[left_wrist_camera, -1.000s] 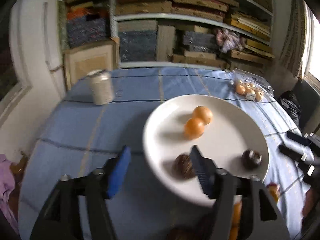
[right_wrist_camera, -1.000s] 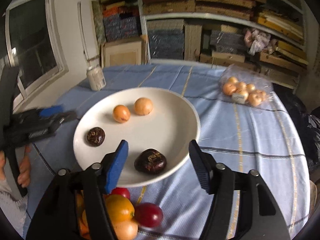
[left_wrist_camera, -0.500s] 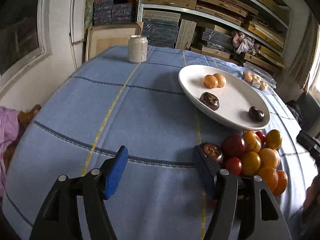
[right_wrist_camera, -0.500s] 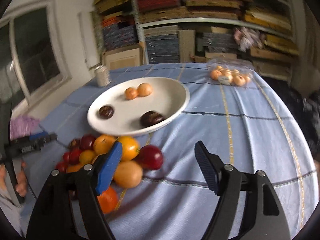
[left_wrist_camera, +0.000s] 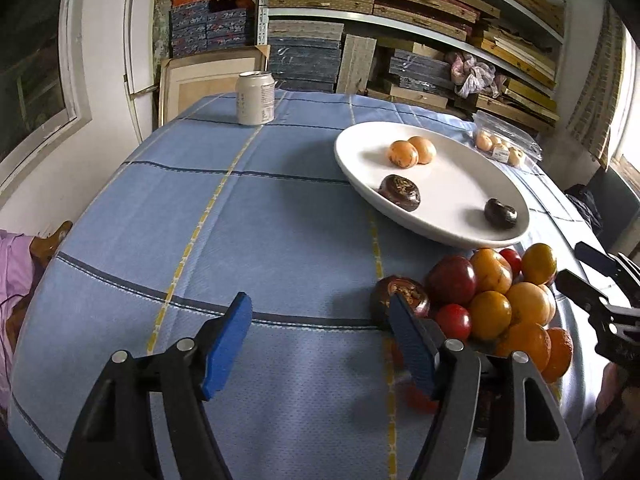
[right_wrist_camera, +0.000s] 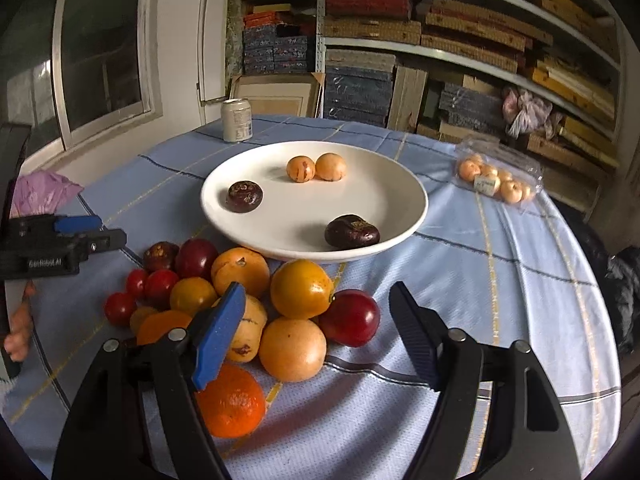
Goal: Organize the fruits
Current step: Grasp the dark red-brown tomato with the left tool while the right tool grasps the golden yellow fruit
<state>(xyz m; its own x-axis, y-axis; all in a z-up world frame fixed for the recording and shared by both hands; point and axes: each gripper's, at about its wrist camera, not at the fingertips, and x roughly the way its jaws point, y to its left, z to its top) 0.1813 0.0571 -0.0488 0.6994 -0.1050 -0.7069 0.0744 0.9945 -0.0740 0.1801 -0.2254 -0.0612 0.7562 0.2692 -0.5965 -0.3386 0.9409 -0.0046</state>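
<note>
A white plate (right_wrist_camera: 412, 204) (left_wrist_camera: 452, 184) holds two pale orange fruits (right_wrist_camera: 316, 167) and two dark brown ones (right_wrist_camera: 351, 231) (left_wrist_camera: 400, 193). In front of it lies a loose pile of oranges, red plums and small tomatoes (right_wrist_camera: 240, 300) (left_wrist_camera: 496, 292). My right gripper (right_wrist_camera: 316, 332) hovers over the pile's near side, jaws closing. An orange (right_wrist_camera: 292, 350) and a red plum (right_wrist_camera: 352, 317) show between the fingers, untouched. My left gripper (left_wrist_camera: 324, 336) (right_wrist_camera: 96, 232) is over bare cloth left of the pile, jaws opening, empty; its right pad (left_wrist_camera: 408, 344) is beside a dark fruit (left_wrist_camera: 400, 296).
A drinks can (left_wrist_camera: 256, 98) (right_wrist_camera: 237, 125) stands at the far left of the blue checked tablecloth (left_wrist_camera: 240, 220). A clear bag of small fruit (right_wrist_camera: 496, 180) lies far right. Shelves of stacked boxes (right_wrist_camera: 440, 40) fill the wall behind. A pink cloth (right_wrist_camera: 44, 188) hangs at the left.
Both grippers have drawn back from over the plate to the fruit pile near the table's front. The two dark fruits stay on the plate.
</note>
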